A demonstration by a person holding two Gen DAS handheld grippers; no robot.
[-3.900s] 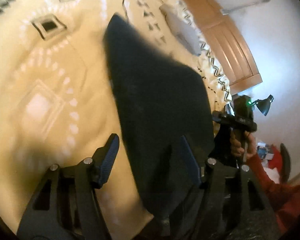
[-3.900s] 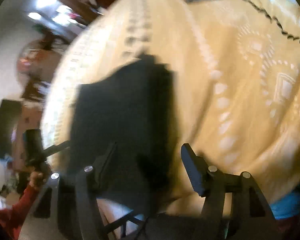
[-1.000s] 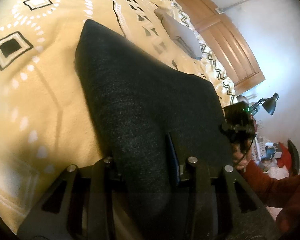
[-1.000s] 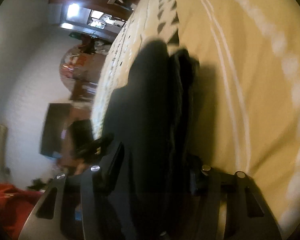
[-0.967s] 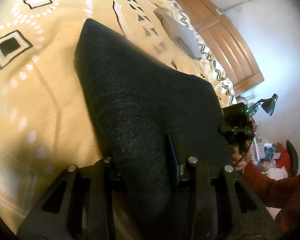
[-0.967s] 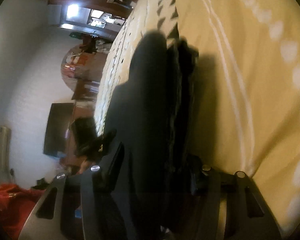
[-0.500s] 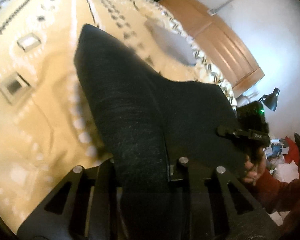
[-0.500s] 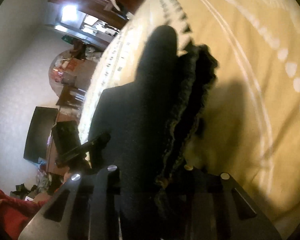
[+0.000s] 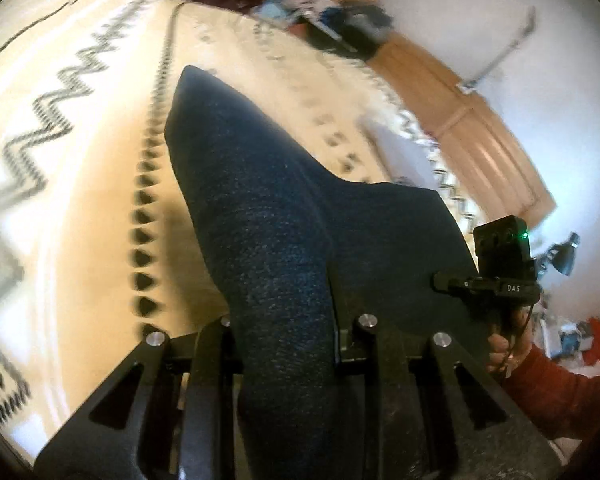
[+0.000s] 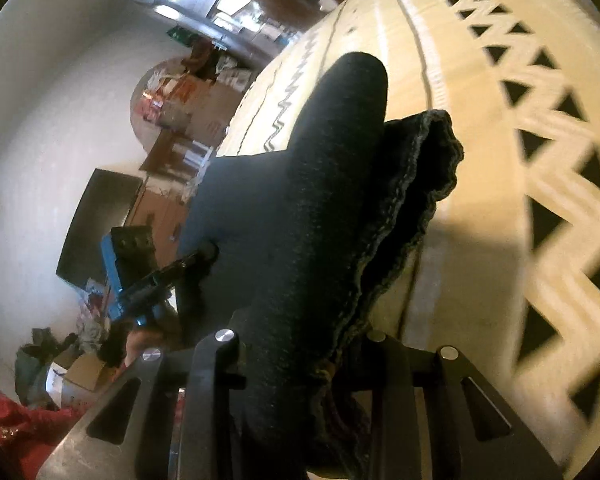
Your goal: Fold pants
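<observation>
Only from the right wrist, pants (image 10: 300, 220) show a frayed hem (image 10: 416, 216).

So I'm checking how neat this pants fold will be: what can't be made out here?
- Pads of the left tool: left wrist view, buried in the dark pants.
- Pads of the right tool: right wrist view, covered by bunched fabric.
- Near end of the pants: both views, cut off behind the tools.
- Bedspread pattern: motion-blurred.
- Shelf clutter: right wrist view, too small.
</observation>
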